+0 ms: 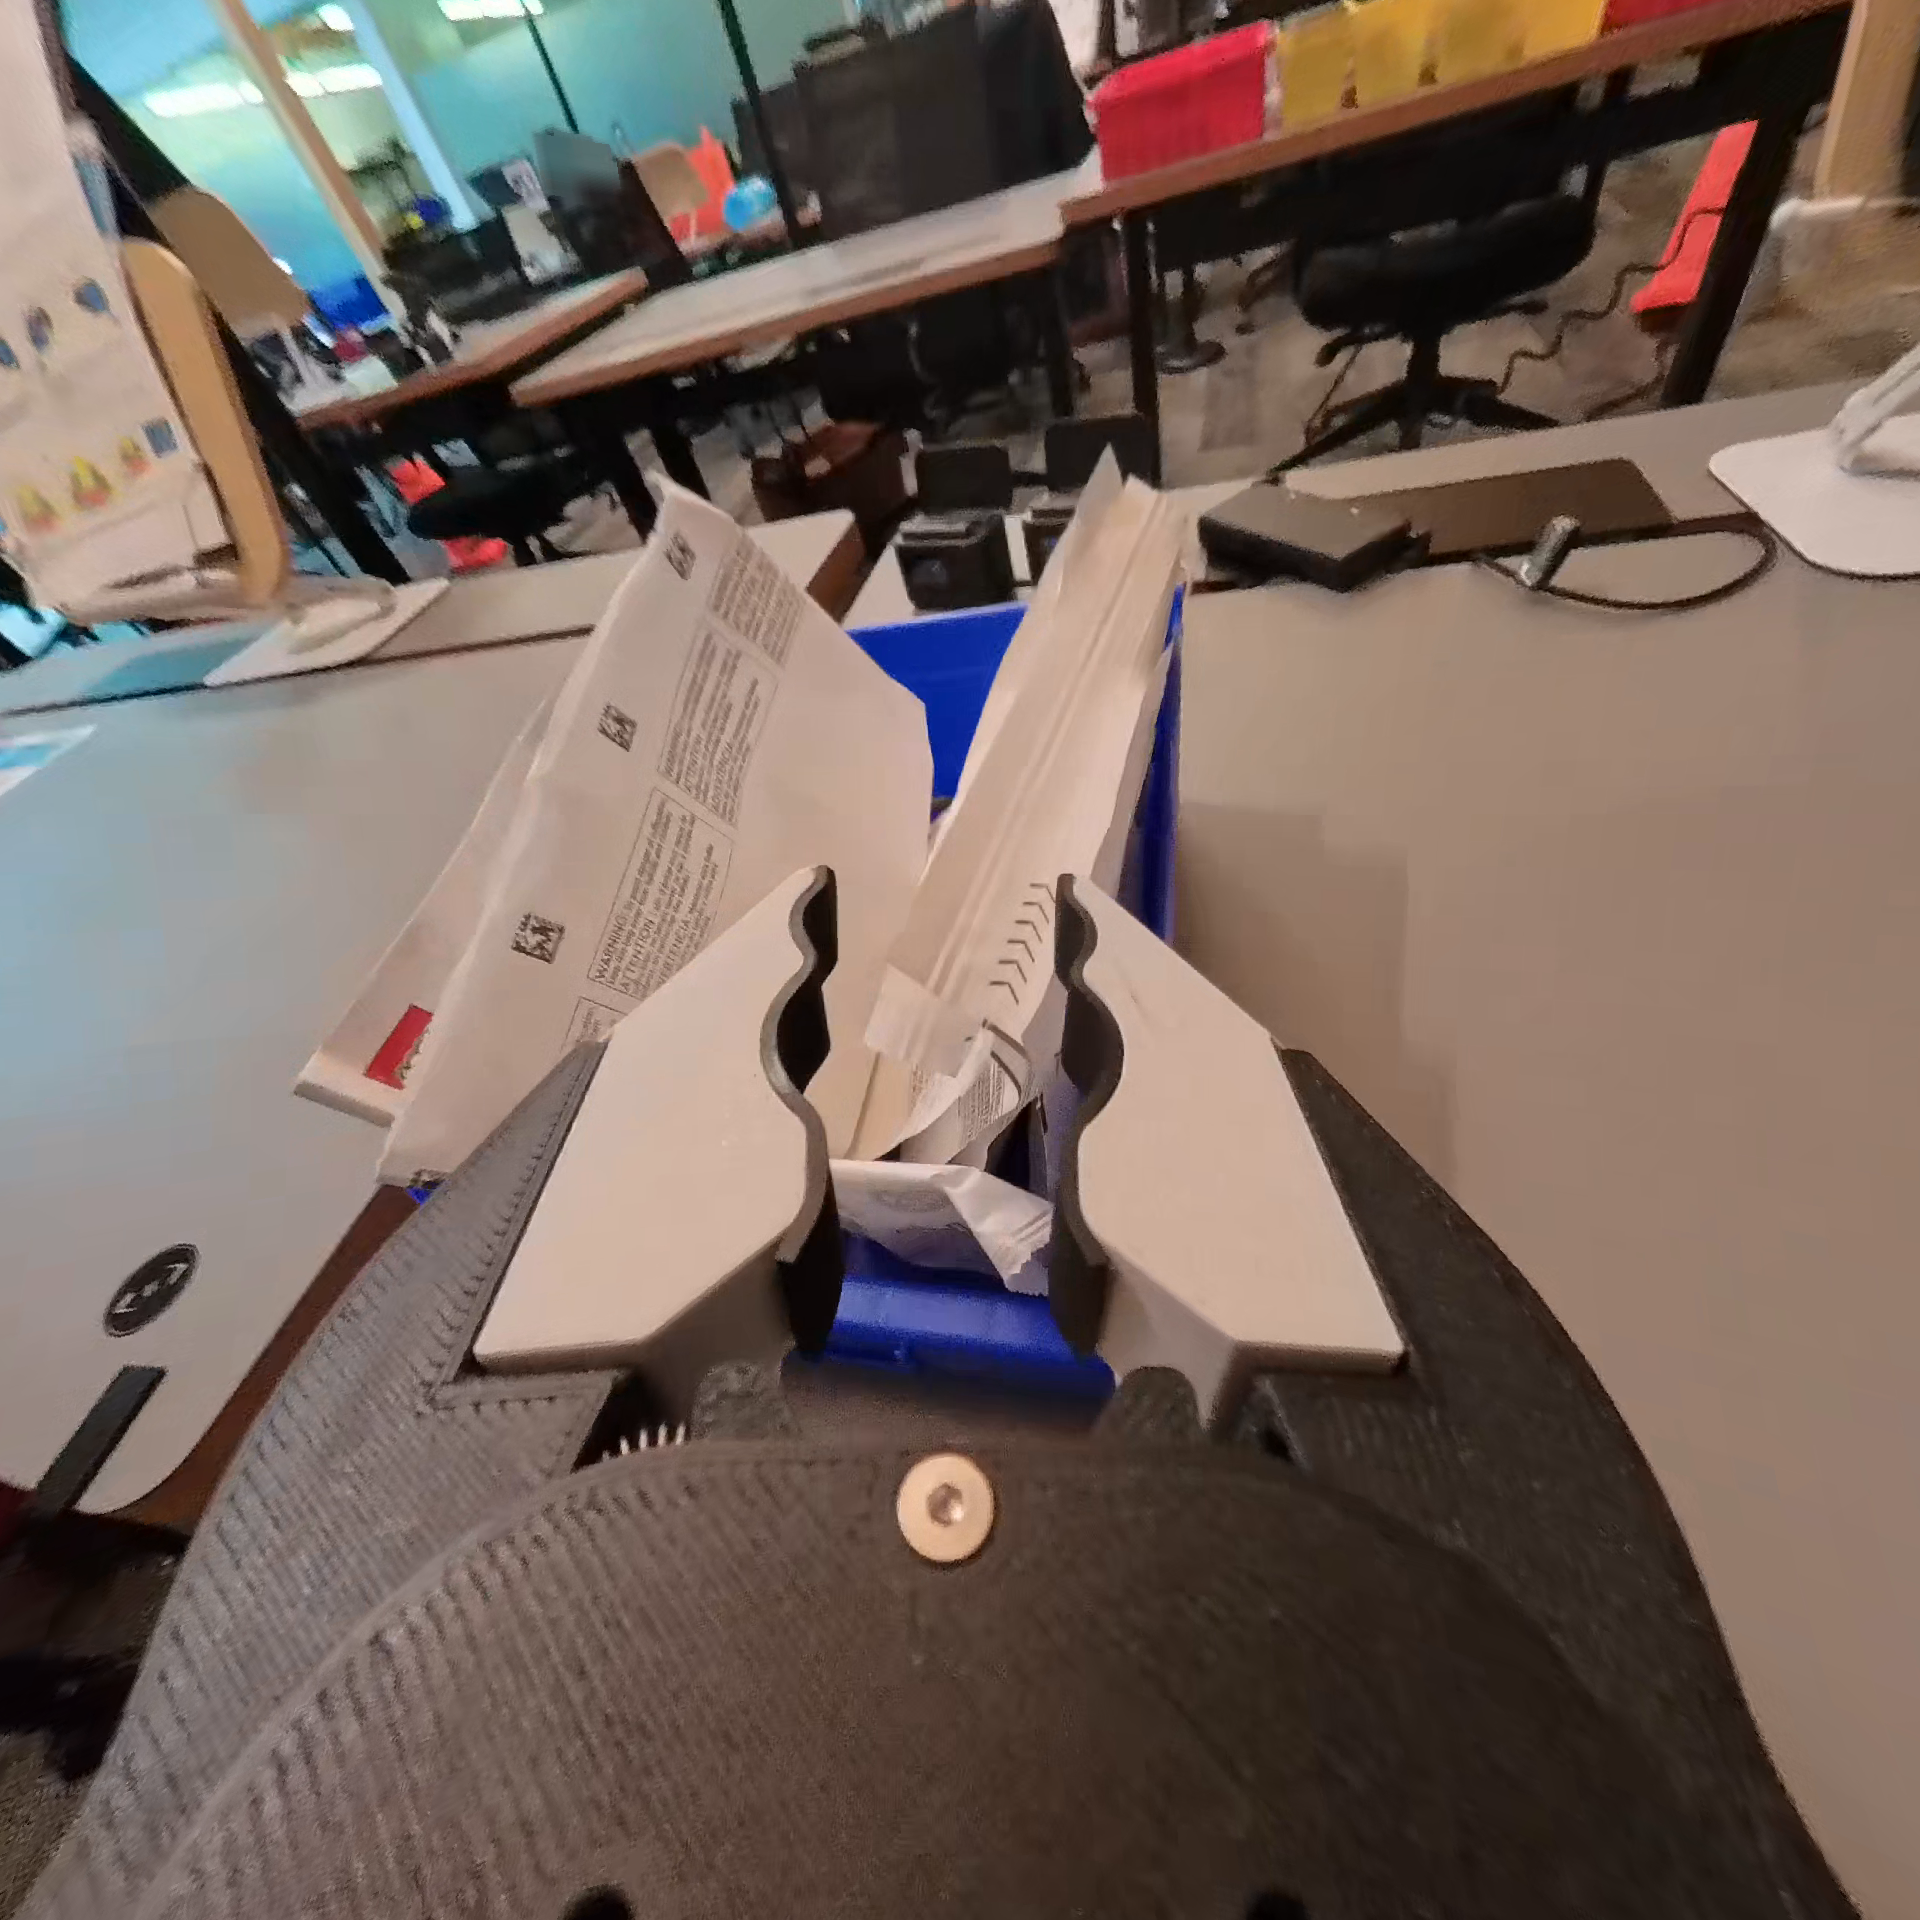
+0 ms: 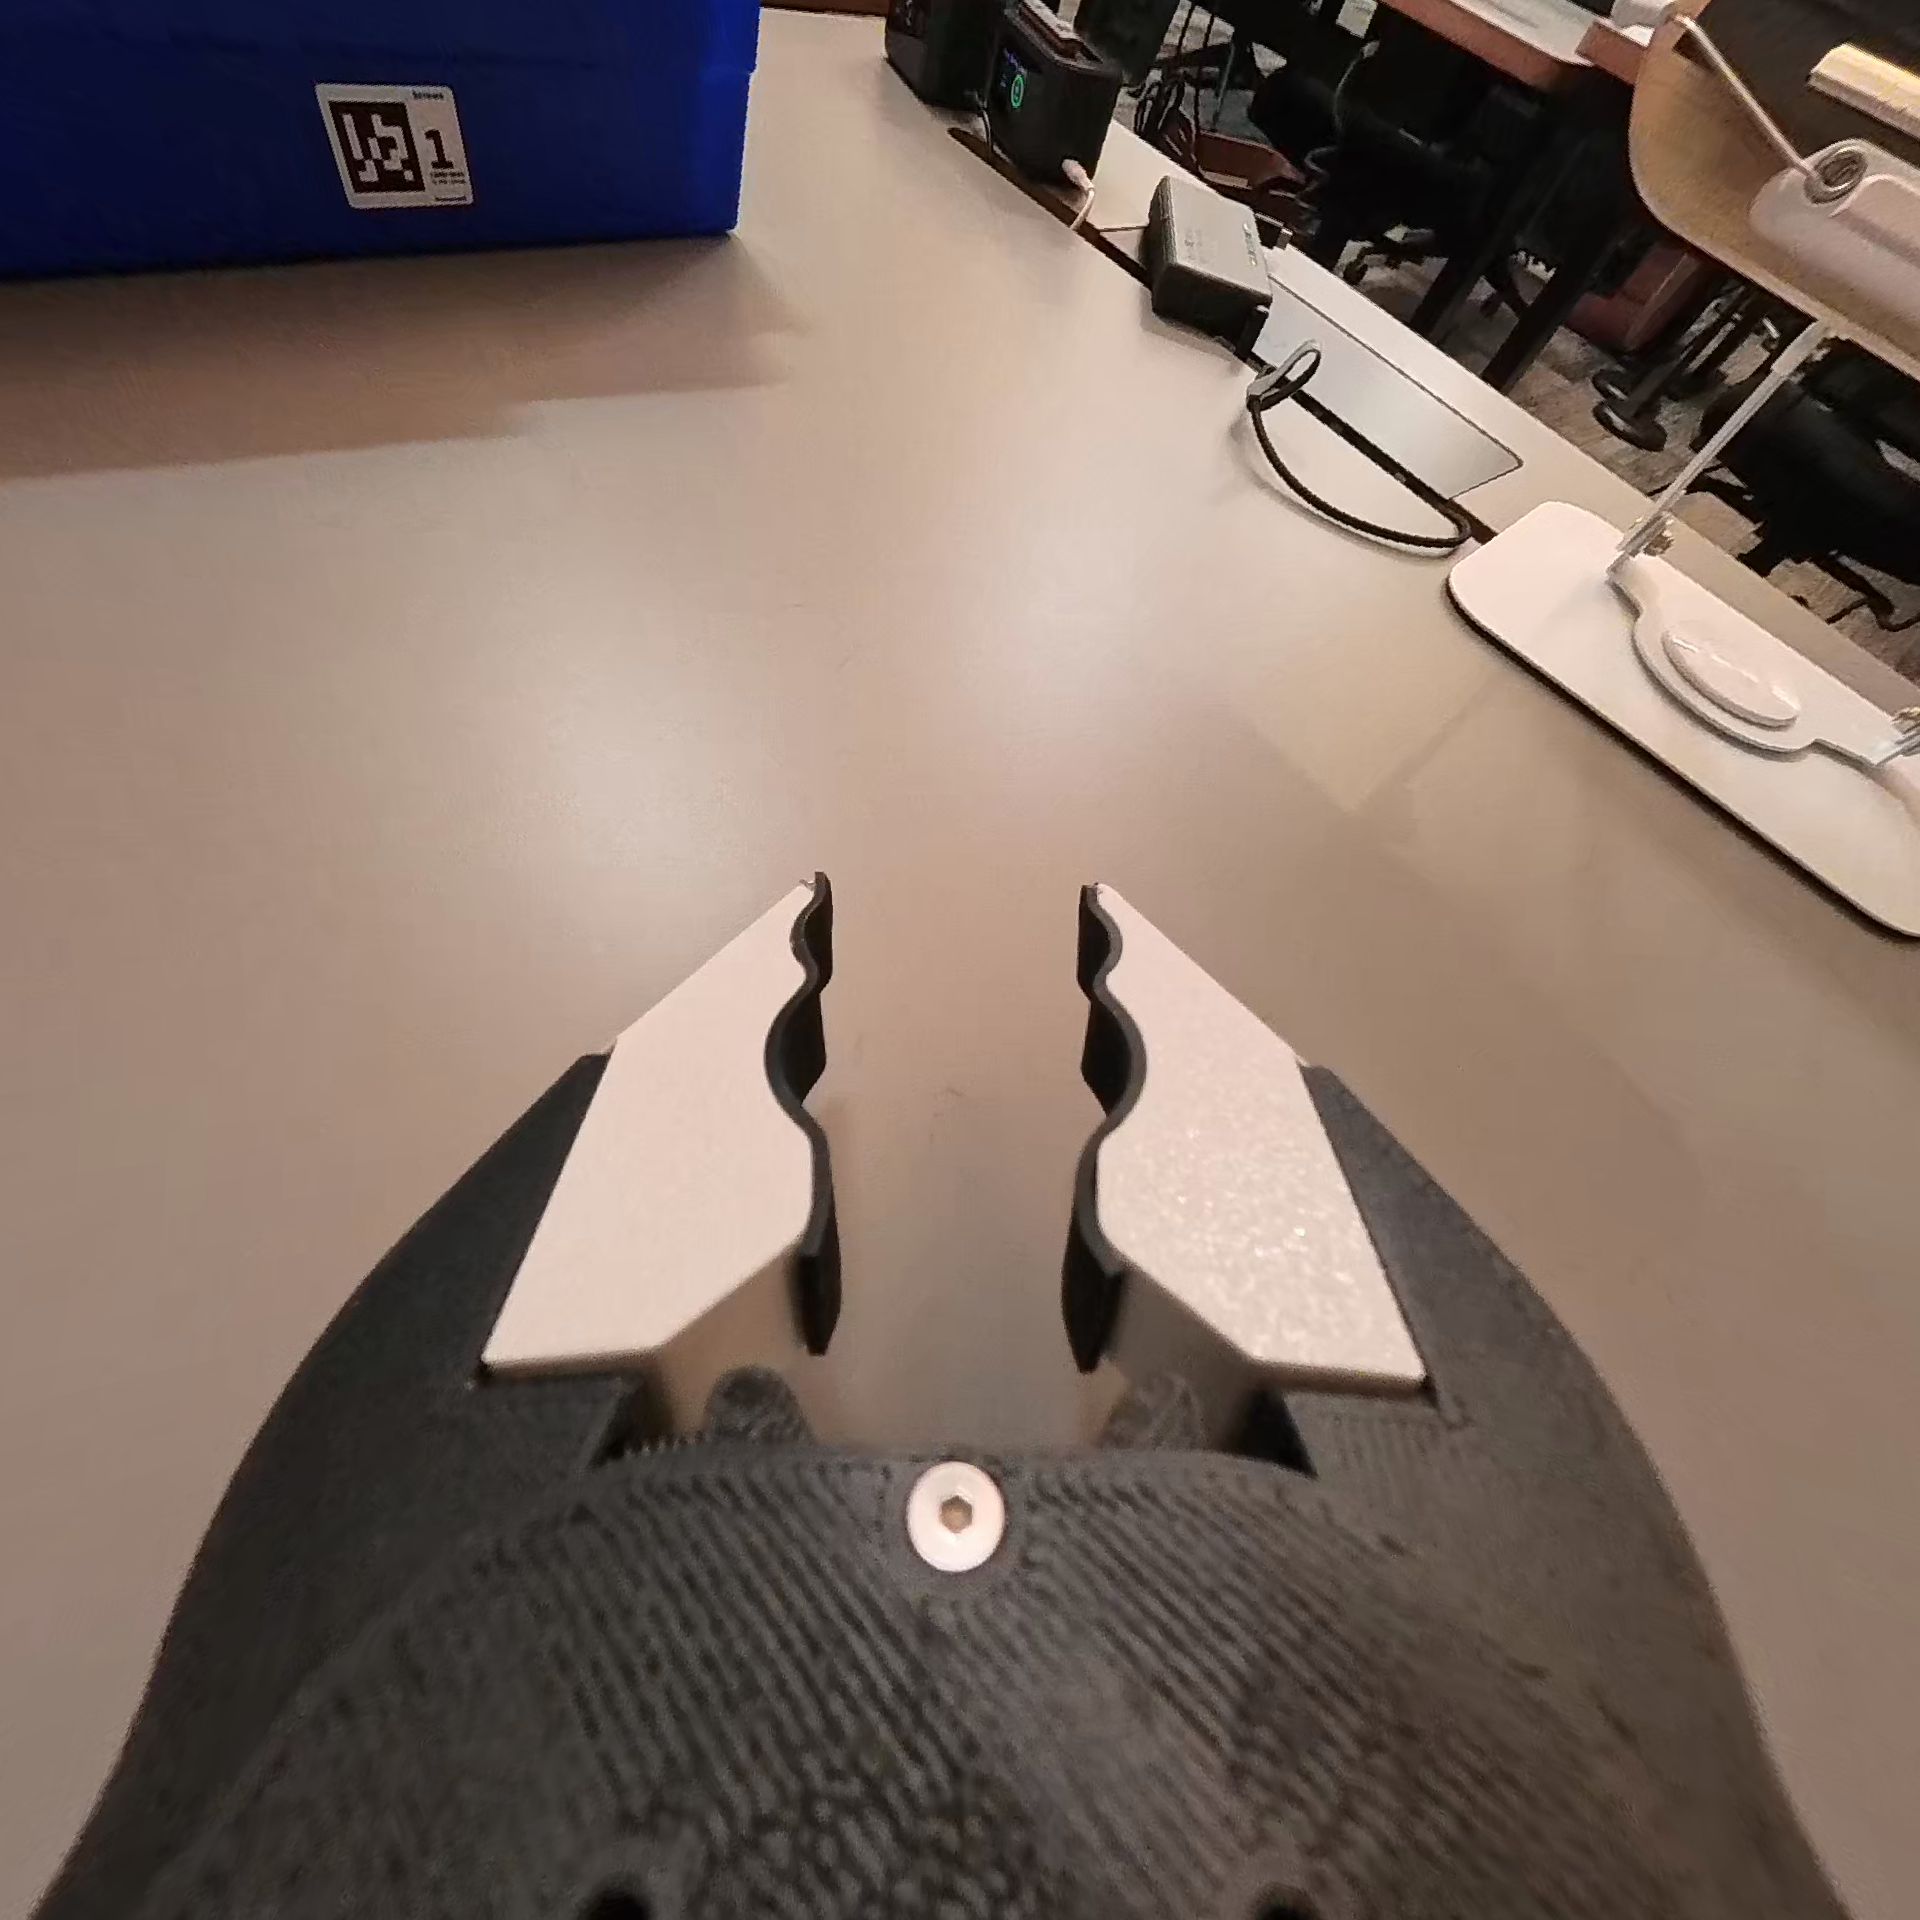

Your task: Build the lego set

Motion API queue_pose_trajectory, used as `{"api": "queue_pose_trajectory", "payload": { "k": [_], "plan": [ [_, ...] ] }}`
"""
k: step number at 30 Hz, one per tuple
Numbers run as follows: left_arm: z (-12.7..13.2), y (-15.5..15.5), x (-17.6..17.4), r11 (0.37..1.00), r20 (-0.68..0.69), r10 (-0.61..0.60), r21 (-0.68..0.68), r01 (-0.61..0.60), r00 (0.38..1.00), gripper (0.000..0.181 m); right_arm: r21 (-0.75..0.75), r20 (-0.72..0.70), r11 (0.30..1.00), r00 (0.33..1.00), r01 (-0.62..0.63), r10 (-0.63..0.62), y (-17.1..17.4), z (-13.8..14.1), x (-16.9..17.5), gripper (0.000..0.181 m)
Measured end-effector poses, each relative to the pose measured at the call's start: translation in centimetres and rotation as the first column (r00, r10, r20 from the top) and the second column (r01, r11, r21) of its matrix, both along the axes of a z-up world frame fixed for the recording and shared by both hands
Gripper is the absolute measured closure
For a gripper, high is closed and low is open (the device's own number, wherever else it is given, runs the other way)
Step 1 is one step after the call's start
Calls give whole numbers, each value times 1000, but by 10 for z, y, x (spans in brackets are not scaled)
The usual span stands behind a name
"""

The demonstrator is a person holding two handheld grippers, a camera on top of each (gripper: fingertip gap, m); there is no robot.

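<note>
Left wrist view looked along the left tool [image 1: 945,914], whose two grey fingers stood apart with a clear gap between them and gripped nothing. Just beyond and below the fingertips sat a blue bin [image 1: 956,665] on the grey tabletop [image 1: 1507,831], and the lego set's packaging filled it: a large white paper bag [image 1: 707,831] with printed panels leaned out to the left over the bin's rim, a second white paper bag [image 1: 1049,790] with a folded seam and a row of chevron marks stood upright to the right of it, and a small crumpled white packet [image 1: 935,1210] lay low at the near end, seen through the gap between the fingers. No loose bricks could be made out. A black box [image 1: 1309,535] and a black cable [image 1: 1652,582] lay farther off on the right. Right wrist view showed the right tool [image 2: 956,904] likewise parted and empty, held over a bare stretch of tabletop [image 2: 727,675]. The blue bin [image 2: 582,125], bearing a white sticker [image 2: 395,143] with a black square code, stood at the far left, well apart from that tool, and a white lamp base [image 2: 1683,686] rested at the right.
</note>
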State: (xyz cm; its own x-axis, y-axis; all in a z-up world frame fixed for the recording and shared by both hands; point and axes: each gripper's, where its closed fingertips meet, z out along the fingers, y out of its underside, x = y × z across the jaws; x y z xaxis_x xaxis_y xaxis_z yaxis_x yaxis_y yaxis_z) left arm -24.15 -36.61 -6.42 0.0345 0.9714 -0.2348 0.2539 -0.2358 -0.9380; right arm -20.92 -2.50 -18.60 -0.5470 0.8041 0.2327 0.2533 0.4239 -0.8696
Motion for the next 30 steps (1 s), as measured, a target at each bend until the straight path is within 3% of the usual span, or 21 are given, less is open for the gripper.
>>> {"api": "queue_pose_trajectory", "payload": {
  "k": [5,13,19,25,30],
  "plan": [
    [-24,11,-10,995,97,-76,70,69,992,128,-16,4,1000,1000,3,-3,1,1,0,136],
    [-31,-1,-21,997,127,-37,72,28,991,144,-14,-1,1000,1000,-2,2,0,1,0,137],
    [-30,-5,-23,997,121,-31,71,23,992,172,-2,-9,1000,1000,-10,10,-2,1,2,138],
    [-28,-11,-23,984,115,-35,175,14,993,176,-1,-13,1000,1000,-11,11,-1,2,2,138],
    [-28,-8,-20,983,113,-47,179,26,992,174,5,-14,1000,1000,-12,12,-1,1,2,138]
  ]
}}
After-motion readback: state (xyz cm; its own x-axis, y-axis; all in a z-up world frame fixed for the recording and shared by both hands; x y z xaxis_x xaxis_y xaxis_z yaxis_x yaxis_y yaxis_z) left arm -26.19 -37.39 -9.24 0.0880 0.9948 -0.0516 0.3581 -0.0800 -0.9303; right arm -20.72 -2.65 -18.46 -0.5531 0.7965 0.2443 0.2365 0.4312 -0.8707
